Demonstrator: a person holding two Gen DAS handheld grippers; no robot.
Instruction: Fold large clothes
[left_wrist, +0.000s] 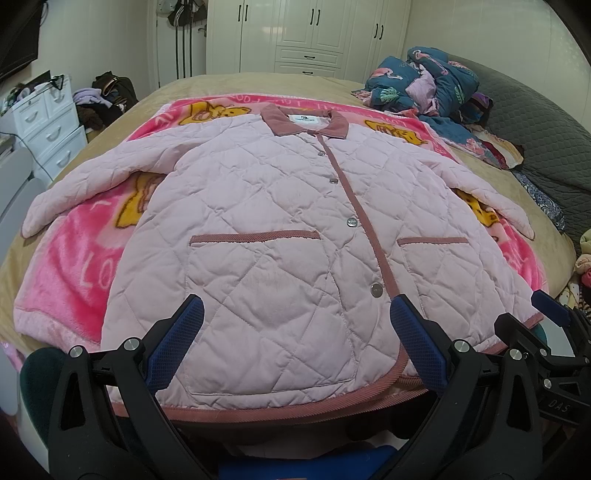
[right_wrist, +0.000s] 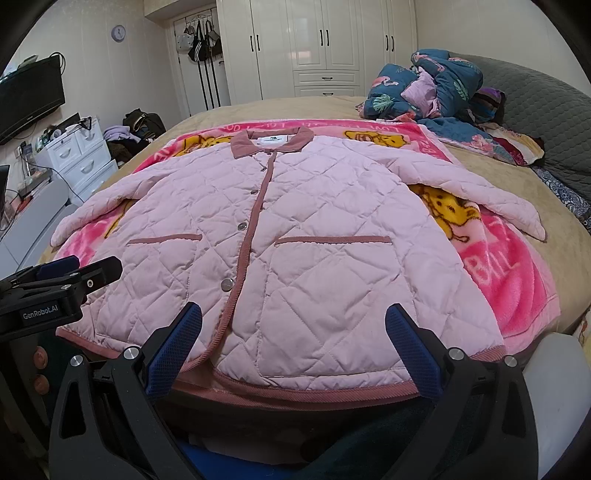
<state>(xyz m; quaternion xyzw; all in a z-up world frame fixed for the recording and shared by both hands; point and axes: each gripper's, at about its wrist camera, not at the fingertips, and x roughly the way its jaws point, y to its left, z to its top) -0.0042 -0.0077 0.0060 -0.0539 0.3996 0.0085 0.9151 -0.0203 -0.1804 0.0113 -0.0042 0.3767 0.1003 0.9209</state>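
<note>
Left wrist view shows one pink quilted jacket (left_wrist: 280, 229) lying flat, front up, on a pink cartoon blanket (left_wrist: 74, 273) spread over a tan bed (left_wrist: 229, 83). Its two sleeves reach out to either side, its dark pink collar (left_wrist: 306, 123) points toward the wardrobe (left_wrist: 310, 33), and its hem lies nearest the cameras. Four snap buttons show along the closed front edge, and two pockets with dark pink trim sit low on the front, one on each side.

Over the hem, the left gripper (left_wrist: 295, 332) has its two blue-padded fingers spread wide, with nothing between them. From the right wrist view, the right gripper (right_wrist: 293, 332) is likewise wide apart and empty above the hem on the jacket's other half.

One heap of dark floral bedding (right_wrist: 432, 85) lies at the far right of the bed. Beside the bed stands one white drawer unit (right_wrist: 79, 155), and one dark screen (right_wrist: 29, 96) hangs on the wall.
</note>
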